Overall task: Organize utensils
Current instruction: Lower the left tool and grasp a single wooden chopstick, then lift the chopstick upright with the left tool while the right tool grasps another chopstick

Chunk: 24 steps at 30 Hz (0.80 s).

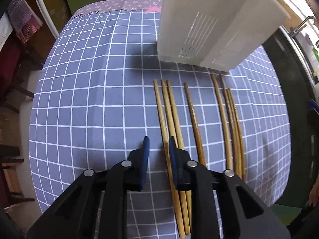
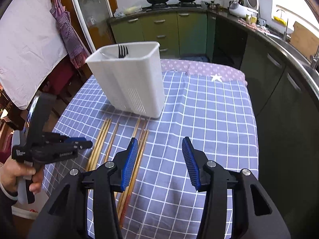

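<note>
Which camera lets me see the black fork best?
The right wrist view: the black fork pokes its tines above the rim of the white utensil holder. The left wrist view shows only the holder's outside wall, so the fork is hidden there.

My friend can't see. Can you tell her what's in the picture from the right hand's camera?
An open right hand-held gripper hovers over a blue checked tablecloth, where wooden chopsticks lie in front of a white utensil holder with a black fork inside. The left hand-held gripper is at the left.
</note>
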Available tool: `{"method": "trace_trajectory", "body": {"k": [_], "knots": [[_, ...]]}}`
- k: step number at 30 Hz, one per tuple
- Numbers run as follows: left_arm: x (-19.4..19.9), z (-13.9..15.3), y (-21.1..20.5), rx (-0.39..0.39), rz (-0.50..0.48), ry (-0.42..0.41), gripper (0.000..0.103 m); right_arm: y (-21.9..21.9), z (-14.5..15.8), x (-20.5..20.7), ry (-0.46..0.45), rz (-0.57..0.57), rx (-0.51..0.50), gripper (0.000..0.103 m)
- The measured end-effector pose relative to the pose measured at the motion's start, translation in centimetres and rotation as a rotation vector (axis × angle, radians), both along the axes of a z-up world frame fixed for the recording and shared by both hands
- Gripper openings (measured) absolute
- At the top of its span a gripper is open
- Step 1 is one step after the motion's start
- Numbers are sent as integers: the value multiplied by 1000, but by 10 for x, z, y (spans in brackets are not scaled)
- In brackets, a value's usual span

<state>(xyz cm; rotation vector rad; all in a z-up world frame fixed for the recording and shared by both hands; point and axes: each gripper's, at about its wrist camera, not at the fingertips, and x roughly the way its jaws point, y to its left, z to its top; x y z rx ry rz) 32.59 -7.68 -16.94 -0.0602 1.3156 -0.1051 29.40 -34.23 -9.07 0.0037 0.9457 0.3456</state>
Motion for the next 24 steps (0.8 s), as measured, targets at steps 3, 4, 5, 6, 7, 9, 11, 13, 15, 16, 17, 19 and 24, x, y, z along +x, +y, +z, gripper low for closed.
{"method": "trace_trajectory", "body": {"k": [3, 4, 5, 6, 7, 9, 11, 13, 15, 16, 17, 19, 24], "knots": [[3, -4, -3, 14, 6, 13, 16, -1, -4, -1, 7, 5, 9, 50], [4, -5, -5, 22, 6, 17, 16, -1, -3, -1, 8, 5, 10, 50], [5, -5, -6, 22, 7, 18, 15, -1, -4, -1, 8, 5, 12, 50], [7, -7, -7, 24, 6, 18, 15, -1, -4, -1, 10, 6, 13, 50], [8, -7, -9, 23, 5, 20, 15, -1, -4, -1, 11, 6, 14, 50], [9, -8, -12, 24, 4, 28, 15, -1, -4, -2, 14, 9, 11, 50], [13, -14, -22, 26, 3, 41, 15, -1, -5, -3, 17, 11, 9, 50], [15, -15, -26, 46, -4, 34, 15, -1, -6, -4, 20, 14, 3, 50], [16, -16, -28, 53, -3, 38, 9, -1, -8, -5, 23, 18, -3, 50], [17, -16, -27, 55, -4, 39, 8, 0, -8, -5, 25, 22, -6, 50], [17, -16, -27, 52, -6, 39, 8, 0, -9, -5, 27, 25, -9, 50], [17, -16, -25, 45, -8, 32, 7, 2, -12, -4, 37, 33, -17, 50], [5, 4, -6, 9, -9, -54, 6, 15, -29, 8, 124, 65, -2, 50]]}}
